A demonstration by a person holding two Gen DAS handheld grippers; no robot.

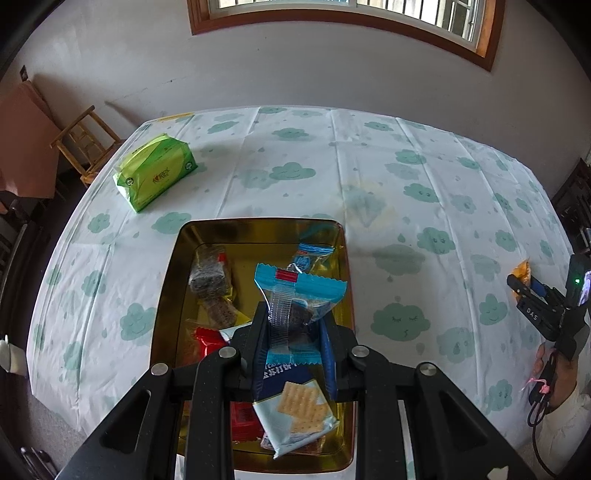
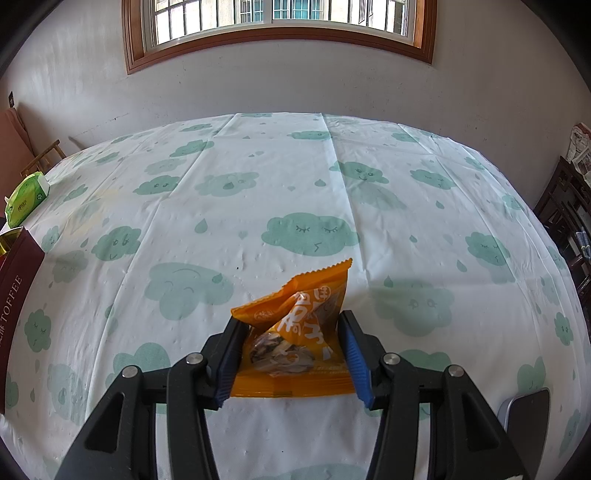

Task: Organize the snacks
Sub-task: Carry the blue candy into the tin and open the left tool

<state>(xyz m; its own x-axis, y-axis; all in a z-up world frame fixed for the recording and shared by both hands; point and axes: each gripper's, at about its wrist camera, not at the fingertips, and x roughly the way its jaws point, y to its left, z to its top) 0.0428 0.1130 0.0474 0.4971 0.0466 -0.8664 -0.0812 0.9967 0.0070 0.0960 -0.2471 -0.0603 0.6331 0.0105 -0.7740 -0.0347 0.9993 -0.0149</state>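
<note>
My left gripper [image 1: 293,332] was clamped on a blue packet [image 1: 295,295] held over the gold tin [image 1: 166,295]. My right gripper [image 2: 291,350] was clamped on an orange packet [image 2: 299,332] above the tablecloth [image 2: 295,184], well apart from the tin.

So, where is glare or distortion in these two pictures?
Left wrist view: the gold tin mirrors the snacks on its walls, and the table edge bows from the fisheye. Right wrist view: the window is overexposed, and the orange packet stays sharp.
</note>
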